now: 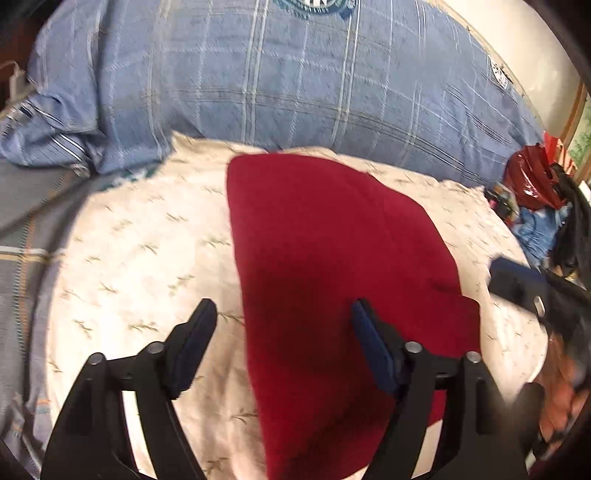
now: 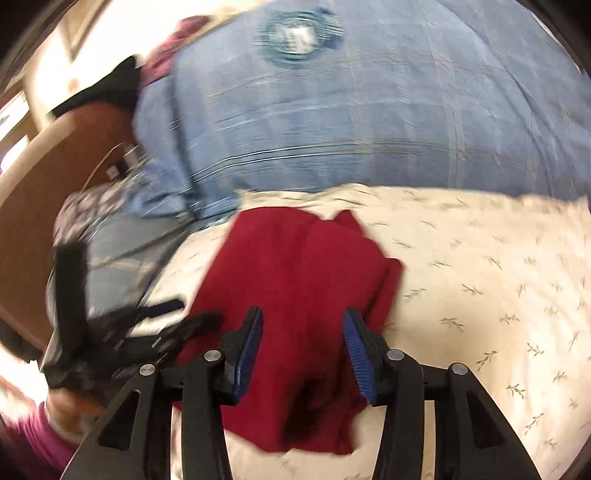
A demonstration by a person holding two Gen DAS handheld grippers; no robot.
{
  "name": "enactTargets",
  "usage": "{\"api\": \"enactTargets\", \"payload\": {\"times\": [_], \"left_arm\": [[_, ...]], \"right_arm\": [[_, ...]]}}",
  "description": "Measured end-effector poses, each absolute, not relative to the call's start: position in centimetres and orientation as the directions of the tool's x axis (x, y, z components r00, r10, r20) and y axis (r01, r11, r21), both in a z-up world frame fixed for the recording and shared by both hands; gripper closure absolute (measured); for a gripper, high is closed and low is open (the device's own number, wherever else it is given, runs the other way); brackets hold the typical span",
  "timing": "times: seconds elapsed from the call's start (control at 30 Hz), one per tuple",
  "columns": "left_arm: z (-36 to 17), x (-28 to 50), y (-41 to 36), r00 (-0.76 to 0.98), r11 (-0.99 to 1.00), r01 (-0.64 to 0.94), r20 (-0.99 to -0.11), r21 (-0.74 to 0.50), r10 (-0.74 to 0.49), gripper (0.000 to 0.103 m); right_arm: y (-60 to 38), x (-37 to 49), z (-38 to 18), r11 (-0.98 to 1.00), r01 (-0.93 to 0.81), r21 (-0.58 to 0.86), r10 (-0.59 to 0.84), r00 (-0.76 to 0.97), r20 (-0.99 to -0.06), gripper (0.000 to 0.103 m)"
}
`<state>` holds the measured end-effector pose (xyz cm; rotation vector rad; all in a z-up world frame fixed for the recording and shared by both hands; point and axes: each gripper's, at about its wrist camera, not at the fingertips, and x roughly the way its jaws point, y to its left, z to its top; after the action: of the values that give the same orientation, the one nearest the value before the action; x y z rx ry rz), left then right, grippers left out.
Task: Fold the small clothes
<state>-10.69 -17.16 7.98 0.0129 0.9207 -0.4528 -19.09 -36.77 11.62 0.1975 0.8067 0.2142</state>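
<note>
Between the left gripper [image 1: 282,314]'s jaws there's just air: they're spread wide and holding nothing, with one blue pad hanging over the cream leaf-print bed sheet [image 1: 140,258] and the other over the dark red knit garment [image 1: 332,258]. Same story on the right gripper [image 2: 303,321], jaws parted and empty, both blue ribbed pads hovering right above the near part of that red piece.

The garment lies on the sheet, mostly flat in the left view with a long straight edge on its left side. The right view shows it lumpier, with a flap or corner sticking up at the far end and a fold ridge down the right side. So my guess is we're at the reach-in stage of a fold: nothing's been pinched yet. Next move probably calls for each gripper to drop onto an edge or corner, close on a single layer without scooping up the sheet underneath, then lift and carry it over evenly. Both views are motion-blurred, so picking the exact corner is a bit of a gamble.

Further out, a blue plaid quilt [image 1: 295,81] is bunched up behind, with a round teal-and-white emblem [image 2: 301,35] on it. There's lettering in there but I honestly can't read it, too smeared. A small label [image 1: 499,75] on the quilt's right edge is unreadable too.
</note>
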Motion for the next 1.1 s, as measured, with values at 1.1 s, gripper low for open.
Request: {"api": "enactTargets", "payload": {"times": [1.1], "left_arm": [[11.4,-14.8,-13.3,0.729,0.958,0.268,-0.628,-0.105,-0.273,0.025]], "right_arm": [[-33.2,-20.2,10.9,0.991,0.047,0.124,0.046,0.755,-0.654,0.027]]}}
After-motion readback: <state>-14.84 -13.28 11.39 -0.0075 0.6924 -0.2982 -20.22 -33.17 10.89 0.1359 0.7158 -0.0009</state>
